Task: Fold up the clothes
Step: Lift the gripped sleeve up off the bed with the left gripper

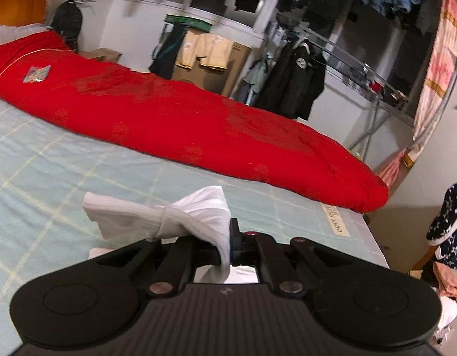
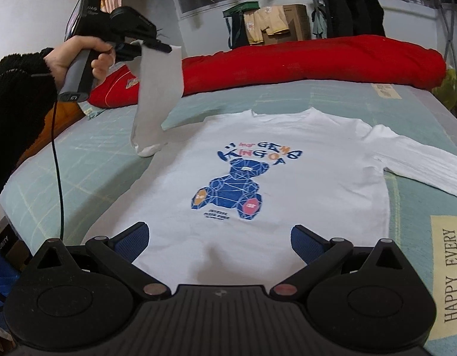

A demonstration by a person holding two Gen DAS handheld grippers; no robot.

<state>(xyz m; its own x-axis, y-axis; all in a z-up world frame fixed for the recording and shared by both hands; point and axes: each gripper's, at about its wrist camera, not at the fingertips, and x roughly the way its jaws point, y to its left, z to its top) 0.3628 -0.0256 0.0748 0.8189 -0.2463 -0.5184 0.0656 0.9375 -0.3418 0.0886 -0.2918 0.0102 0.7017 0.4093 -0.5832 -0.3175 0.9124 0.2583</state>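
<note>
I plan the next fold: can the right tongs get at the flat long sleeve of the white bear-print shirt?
Probably yes. The right tongs stand open and empty above the hem, and the flat long sleeve of the white bear-print shirt lies uncovered on the bed.

A white long-sleeved shirt with a blue geometric bear print lies flat, face up, in the middle of the bed, collar toward the far edge. One sleeve stretches flat toward the right edge. The other sleeve is lifted off the bed, hanging down from its pinched cuff near the left edge.
</note>
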